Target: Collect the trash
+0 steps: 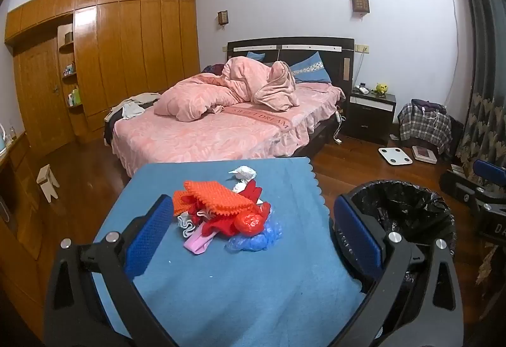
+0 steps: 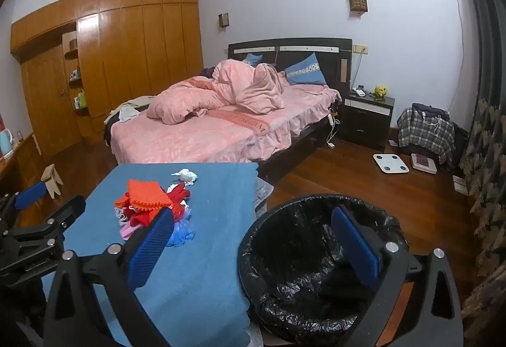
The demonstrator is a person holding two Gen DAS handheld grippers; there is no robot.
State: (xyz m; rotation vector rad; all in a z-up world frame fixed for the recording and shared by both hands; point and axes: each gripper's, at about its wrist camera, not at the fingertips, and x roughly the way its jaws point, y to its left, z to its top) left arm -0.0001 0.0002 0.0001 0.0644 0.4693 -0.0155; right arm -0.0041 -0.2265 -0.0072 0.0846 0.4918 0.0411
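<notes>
Both fisheye views show a dim bedroom under soft, even indoor light with a cool bluish cast. Straight lines bow toward the edges, and the corners are black. Glare streaks the glossy wooden wardrobe [image 1: 132,40] at upper left. Shadows are faint; detail is slightly soft.

The left hand-held gripper [image 1: 253,230], a black frame with two blue textured pads [image 1: 147,234], is spread wide with nothing between its jaws, and it points forward and slightly downward. The right hand-held gripper [image 2: 253,247], of the same black build with blue pads [image 2: 354,244], is likewise wide apart and holds nothing. They are side by side at similar height; each shows at the edge of the other's wrist view, apart from one another.
</notes>
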